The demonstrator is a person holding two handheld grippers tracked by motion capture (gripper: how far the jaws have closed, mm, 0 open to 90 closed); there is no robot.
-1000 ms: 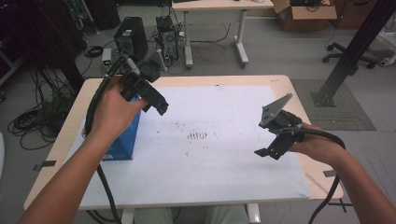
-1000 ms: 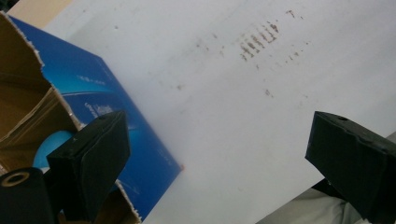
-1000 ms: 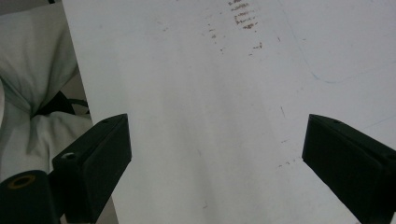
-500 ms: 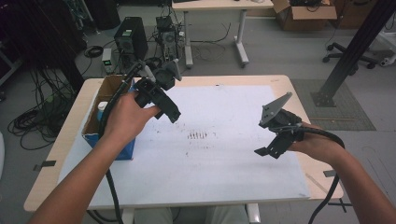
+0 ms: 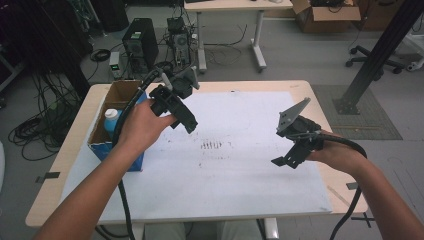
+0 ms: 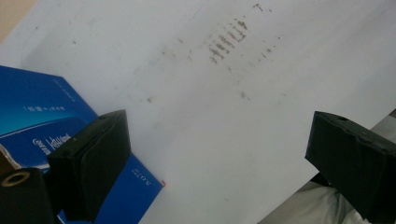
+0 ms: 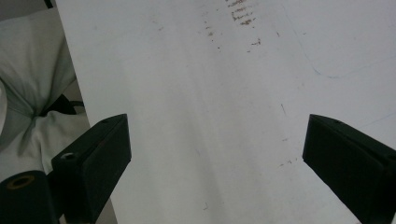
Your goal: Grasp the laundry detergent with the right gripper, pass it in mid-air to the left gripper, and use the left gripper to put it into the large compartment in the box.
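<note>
My left gripper (image 5: 186,121) hovers above the left-middle of the white sheet (image 5: 235,175), just right of an open blue cardboard box (image 5: 116,150). In the left gripper view its jaws (image 6: 217,140) stand wide apart, open and holding nothing, with the blue box (image 6: 42,112) at the lower left and brown smudges (image 6: 229,39) ahead. A white bottle with a blue cap (image 5: 111,118) stands inside the box. Over the right side of the sheet, my right gripper (image 5: 290,155) is held open; in the right gripper view (image 7: 217,140) nothing but white sheet lies between the jaws.
The wooden table (image 5: 60,165) shows around the sheet's edges. Brown smudges (image 5: 216,145) mark the sheet's middle. The person's grey clothing (image 7: 28,84) lies past the near table edge. Computers, cables and another desk stand on the floor beyond the far edge.
My left gripper has moved right, from over the blue box to above the sheet, uncovering the box and the bottle. The right gripper has stayed put.
</note>
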